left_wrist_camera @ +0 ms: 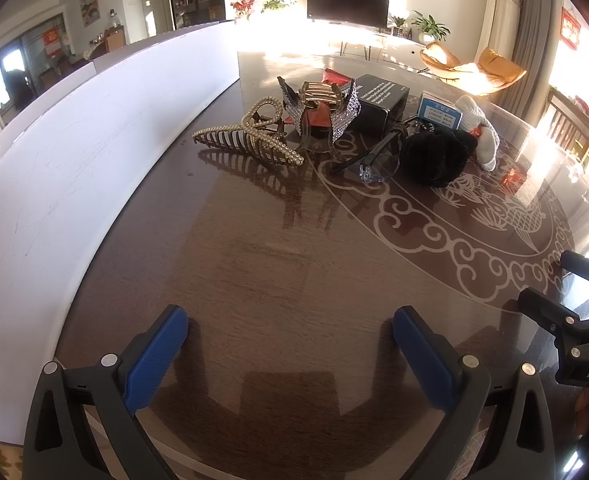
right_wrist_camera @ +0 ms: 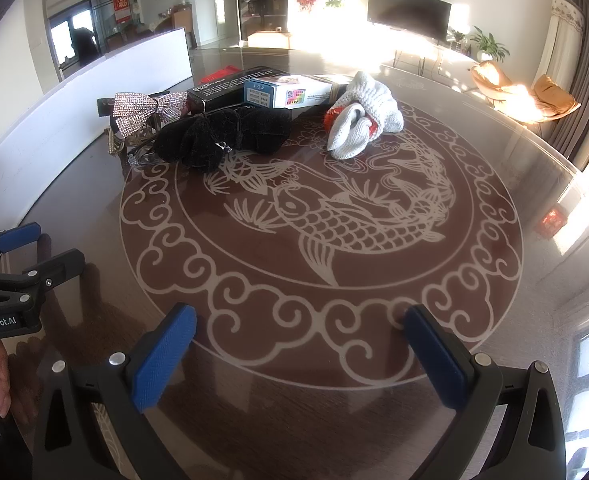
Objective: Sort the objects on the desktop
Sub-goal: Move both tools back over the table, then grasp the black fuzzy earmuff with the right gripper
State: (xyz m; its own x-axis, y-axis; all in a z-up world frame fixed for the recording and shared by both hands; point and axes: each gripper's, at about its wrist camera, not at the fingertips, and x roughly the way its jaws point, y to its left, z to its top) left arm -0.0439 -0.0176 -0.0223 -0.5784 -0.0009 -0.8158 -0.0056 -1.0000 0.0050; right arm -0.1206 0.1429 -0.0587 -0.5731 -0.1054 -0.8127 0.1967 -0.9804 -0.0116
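Being held wide apart, both grippers are gripping nothing above the table (right_wrist_camera: 494, 168).
The left gripper (left_wrist_camera: 288, 354) and right gripper (right_wrist_camera: 300, 346) are being kept well short of the hair clip (left_wrist_camera: 250, 142), boxes (right_wrist_camera: 286, 90), black pouch (right_wrist_camera: 230, 136) and glove (right_wrist_camera: 364, 116), which are lying clustered at the far side.

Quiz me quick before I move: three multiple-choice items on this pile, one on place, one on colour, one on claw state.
1. The white knit glove lies where in the pile, seen from the right wrist?
A right end
B left end
C under the bow

2. The claw pads are
A red
B blue
C green

3. The left claw and right claw are
A both shut
B both open, empty
C holding boxes

Answers: 1 A, it lies right of the black fuzzy item. 2 B, blue pads show. 3 B, fingers spread over bare table.
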